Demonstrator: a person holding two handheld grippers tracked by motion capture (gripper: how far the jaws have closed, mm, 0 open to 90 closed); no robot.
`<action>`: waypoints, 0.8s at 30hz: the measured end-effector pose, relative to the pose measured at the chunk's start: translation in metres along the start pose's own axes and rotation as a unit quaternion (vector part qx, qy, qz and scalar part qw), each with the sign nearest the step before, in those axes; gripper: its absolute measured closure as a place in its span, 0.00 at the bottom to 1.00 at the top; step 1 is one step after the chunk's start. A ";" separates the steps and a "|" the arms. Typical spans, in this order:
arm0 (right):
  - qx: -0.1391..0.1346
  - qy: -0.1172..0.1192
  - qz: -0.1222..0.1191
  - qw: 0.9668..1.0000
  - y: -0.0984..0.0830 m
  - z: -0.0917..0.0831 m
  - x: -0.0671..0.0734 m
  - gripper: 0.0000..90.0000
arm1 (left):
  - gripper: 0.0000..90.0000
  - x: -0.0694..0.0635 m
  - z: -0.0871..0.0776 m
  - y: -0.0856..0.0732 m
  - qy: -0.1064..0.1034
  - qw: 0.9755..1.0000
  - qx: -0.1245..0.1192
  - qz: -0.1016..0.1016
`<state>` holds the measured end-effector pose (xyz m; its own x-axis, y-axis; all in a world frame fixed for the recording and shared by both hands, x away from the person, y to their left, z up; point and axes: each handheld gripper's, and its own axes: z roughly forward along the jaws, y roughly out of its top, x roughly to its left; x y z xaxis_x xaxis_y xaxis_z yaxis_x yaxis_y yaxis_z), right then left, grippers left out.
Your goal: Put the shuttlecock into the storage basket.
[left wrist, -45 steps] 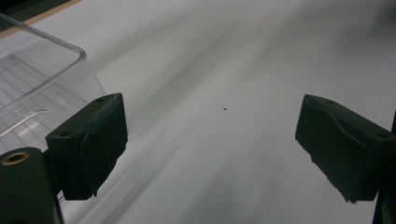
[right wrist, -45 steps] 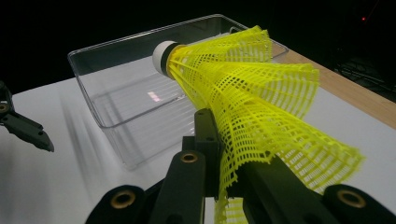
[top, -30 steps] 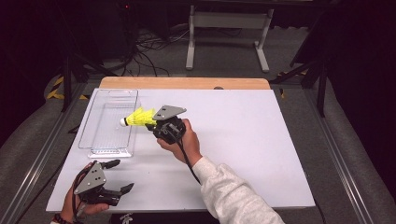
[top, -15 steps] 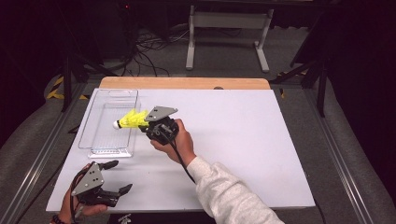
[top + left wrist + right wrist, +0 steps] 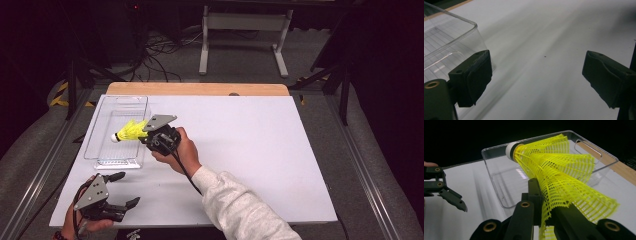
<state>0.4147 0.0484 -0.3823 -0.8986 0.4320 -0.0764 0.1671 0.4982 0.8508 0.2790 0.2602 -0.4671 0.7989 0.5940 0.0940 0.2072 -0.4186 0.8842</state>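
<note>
Over the right rim of the clear bin [image 5: 102, 150] near the desk's [image 5: 260, 150] far-left corner, the right gripper [image 5: 146, 135] has its jaws clamped on the open skirt end of a yellow shuttlecock [image 5: 131, 131], whose white cork tip points left across the bin's interior. In the right gripper view the mesh skirt [image 5: 559, 177] is plainly crushed between the jaws, and the cork hangs above the bin floor.

The main risk, as I judge it, is the grip itself: the skirt is soft plastic lattice, pinched at its edge only, so the shuttlecock could pivot or slip out before it is properly over the bin's middle and land on the rim or on the desk beside it. Opening too early, with the skirt end above the right wall, might leave it propped on that wall. A springy skirt may also snag on a pad and flick sideways on release. The bin is light and could slide if the gripper knocks its wall.

Near the desk's near-left corner the left gripper [image 5: 117, 192] lies low with jaws wide apart and nothing between them, close to the bin's near end but apart from it
</note>
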 end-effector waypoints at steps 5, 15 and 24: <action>0.009 0.006 -0.007 1.000 0.004 0.007 0.000 0.98 | 0.11 0.000 0.000 0.000 -0.002 1.000 0.000 0.000; 0.041 0.028 -0.025 0.998 0.013 0.024 0.004 0.98 | 0.11 0.001 0.003 0.001 -0.006 1.000 -0.001 0.000; 0.063 0.046 -0.036 0.996 0.024 0.038 0.008 0.98 | 0.11 -0.001 0.001 0.000 -0.007 1.000 -0.003 0.000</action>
<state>0.4269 0.0928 -0.3822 -0.9426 0.3237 -0.0817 0.1453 0.6180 0.7726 0.2788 0.2592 -0.4674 0.8061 0.5852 0.0878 0.2042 -0.4144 0.8869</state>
